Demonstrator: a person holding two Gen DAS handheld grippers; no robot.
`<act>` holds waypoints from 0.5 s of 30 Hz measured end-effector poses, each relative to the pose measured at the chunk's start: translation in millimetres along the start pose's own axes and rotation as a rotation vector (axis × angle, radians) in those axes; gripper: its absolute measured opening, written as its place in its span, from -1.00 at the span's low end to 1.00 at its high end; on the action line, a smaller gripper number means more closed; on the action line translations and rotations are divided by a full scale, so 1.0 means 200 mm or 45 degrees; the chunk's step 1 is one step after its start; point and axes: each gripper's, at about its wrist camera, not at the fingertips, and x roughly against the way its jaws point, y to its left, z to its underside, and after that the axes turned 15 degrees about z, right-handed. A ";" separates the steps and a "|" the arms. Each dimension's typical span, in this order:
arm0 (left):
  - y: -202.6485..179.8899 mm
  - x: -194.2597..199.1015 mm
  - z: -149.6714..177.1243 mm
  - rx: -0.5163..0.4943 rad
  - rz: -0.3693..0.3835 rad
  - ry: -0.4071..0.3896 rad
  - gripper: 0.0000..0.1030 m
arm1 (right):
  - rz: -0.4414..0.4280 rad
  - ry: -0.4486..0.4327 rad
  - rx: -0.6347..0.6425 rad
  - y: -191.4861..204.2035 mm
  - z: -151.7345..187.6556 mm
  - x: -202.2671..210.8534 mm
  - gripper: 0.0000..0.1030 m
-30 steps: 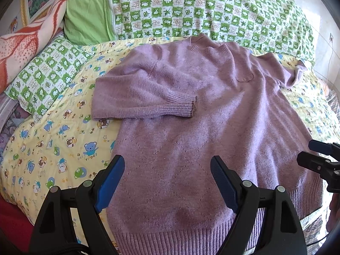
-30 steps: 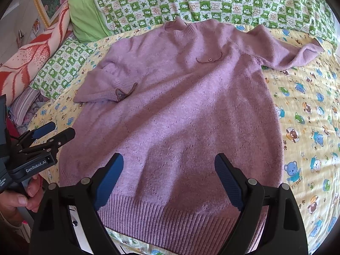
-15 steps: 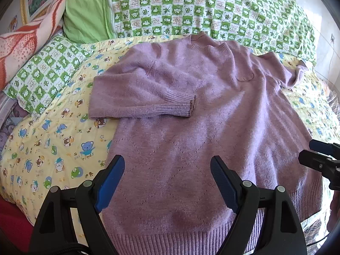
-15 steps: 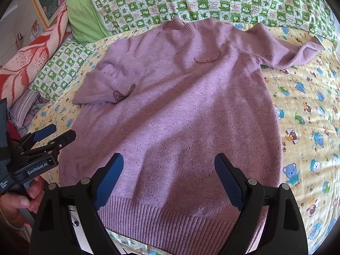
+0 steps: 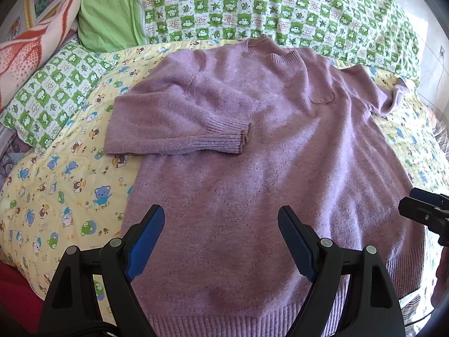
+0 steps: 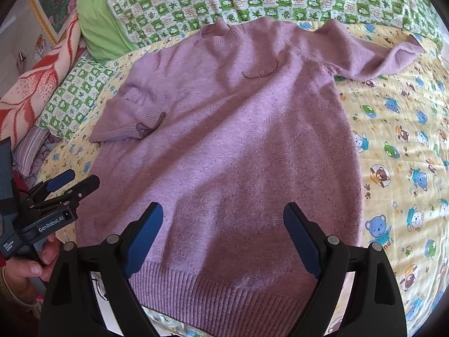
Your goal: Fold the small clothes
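Note:
A lilac knitted sweater [image 5: 252, 154] [image 6: 230, 140] lies flat, front up, on the bed, collar at the far end and ribbed hem nearest me. Its left sleeve [image 5: 174, 129] is folded across the chest, cuff pointing right. The right sleeve [image 6: 373, 56] stretches out, bent at its end. My left gripper [image 5: 221, 236] hovers open over the lower left body, nothing between its blue pads. My right gripper [image 6: 223, 236] hovers open above the hem. Each gripper shows at the edge of the other's view: the left gripper [image 6: 70, 182], the right gripper [image 5: 421, 210].
The bed carries a yellow cartoon-bear sheet [image 6: 407, 154]. A green-and-white checked quilt [image 5: 252, 8] and green pillow [image 5: 106, 14] lie behind the sweater. A checked pillow [image 5: 53, 95] and an orange-patterned blanket [image 5: 25, 56] sit at left. A hand [image 6: 25, 269] holds the left gripper.
Both views have crept slightly forward over the sweater. The sweater itself has not changed shape, and both grippers remain open.

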 end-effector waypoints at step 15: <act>0.01 -0.17 -0.29 0.022 -0.010 -0.008 0.62 | 0.125 -0.025 -0.259 -0.53 -0.32 -0.08 0.70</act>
